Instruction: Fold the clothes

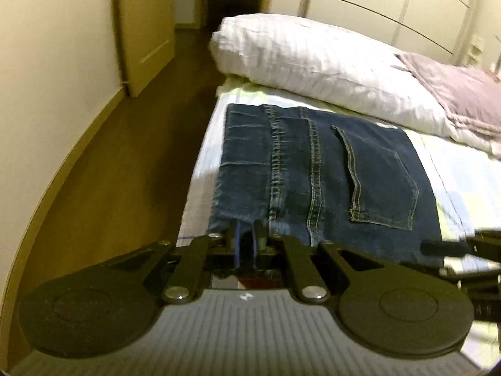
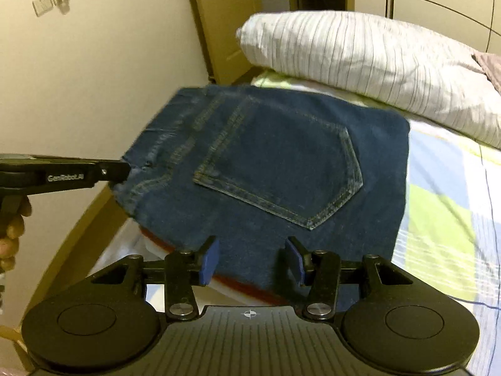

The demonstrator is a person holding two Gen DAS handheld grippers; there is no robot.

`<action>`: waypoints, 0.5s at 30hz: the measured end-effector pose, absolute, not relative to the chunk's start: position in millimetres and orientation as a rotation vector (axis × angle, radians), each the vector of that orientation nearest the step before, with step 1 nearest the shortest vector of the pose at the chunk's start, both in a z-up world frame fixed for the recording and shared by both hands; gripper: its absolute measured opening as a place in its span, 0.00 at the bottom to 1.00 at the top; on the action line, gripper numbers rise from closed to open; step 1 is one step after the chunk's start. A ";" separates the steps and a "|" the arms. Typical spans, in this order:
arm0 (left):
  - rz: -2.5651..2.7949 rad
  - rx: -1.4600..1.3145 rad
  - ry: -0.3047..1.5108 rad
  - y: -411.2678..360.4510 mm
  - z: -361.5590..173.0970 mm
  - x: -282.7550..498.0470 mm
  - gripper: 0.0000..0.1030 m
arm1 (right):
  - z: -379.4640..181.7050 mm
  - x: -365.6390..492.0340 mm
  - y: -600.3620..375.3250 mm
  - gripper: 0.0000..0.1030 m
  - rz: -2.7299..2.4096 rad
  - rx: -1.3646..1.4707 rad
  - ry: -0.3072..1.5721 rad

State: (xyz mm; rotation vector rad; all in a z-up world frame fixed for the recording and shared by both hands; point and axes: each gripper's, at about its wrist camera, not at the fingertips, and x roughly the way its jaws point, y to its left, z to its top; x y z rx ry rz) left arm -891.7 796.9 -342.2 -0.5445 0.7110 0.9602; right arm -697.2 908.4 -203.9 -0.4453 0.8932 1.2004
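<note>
Jaws of the left gripper (image 1: 245, 235) are pinched nearly together on the near corner of the folded jeans (image 1: 316, 172), with a strip of denim caught between the blue pads. The right gripper (image 2: 252, 261) has its jaws spread wide, blue pads (image 2: 209, 261) on either side of the near edge of the jeans (image 2: 275, 169); whether the pads touch the cloth cannot be told from this view.

From the right wrist view the left gripper (image 2: 117, 169) reaches in from the left and meets the jeans at their left corner, which is lifted off the bed. A hand (image 2: 11, 232) holds it at the frame's edge.

The jeans lie folded into a rough rectangle, back pocket (image 1: 380, 178) up, near the edge of the bed (image 1: 200, 169). The sheet (image 2: 438, 219) is checked in pale blue, green and white. Behind the jeans sits a folded white striped quilt (image 2: 375, 62), and a mauve pillow (image 1: 463, 94) lies beside it.

Dark wood floor (image 1: 125, 156) runs along the bed, bordered by a cream wall (image 1: 47, 78). A light wooden door (image 1: 147, 31) stands open onto a dark hallway. White wardrobe panels (image 1: 391, 0) rise behind the bed.
</note>
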 end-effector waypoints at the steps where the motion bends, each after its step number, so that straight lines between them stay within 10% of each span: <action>1: 0.982 -0.563 0.722 791.4 -337.3 -892.4 0.08 | -201.9 -699.3 904.2 0.48 1.200 -0.457 0.913; 15: 1.124 -0.698 0.825 657.5 -278.1 -882.0 0.42 | -145.9 -715.5 807.5 0.48 1.106 -0.522 1.068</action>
